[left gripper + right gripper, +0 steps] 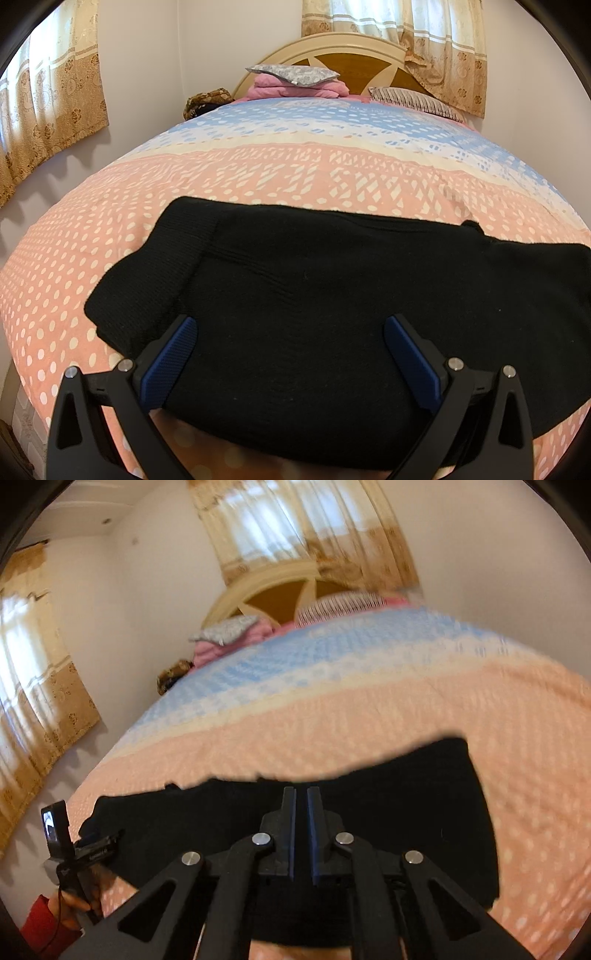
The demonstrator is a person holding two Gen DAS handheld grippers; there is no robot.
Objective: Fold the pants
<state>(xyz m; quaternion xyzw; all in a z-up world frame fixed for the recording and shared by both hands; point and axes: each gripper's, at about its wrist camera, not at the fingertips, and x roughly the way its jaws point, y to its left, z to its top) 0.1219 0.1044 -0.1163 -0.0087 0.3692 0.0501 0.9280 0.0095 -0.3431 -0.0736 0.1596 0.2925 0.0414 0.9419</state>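
The black pants (314, 295) lie folded on the pink dotted bedspread (110, 229), near the bed's front edge. My left gripper (290, 325) is open, its blue-padded fingers spread over the near part of the pants. In the right wrist view the pants (406, 812) show as a dark, blurred mass. My right gripper (302, 794) hangs over them with its jaws nearly together; nothing is visible between the tips. The left gripper (88, 849) and the hand holding it show at the lower left.
Folded pink bedding with a grey pillow (295, 79) and a striped pillow (413, 99) sit at the headboard (351, 59). Curtains (48, 110) hang on the left wall and behind the bed. The bed's left edge drops beside the wall.
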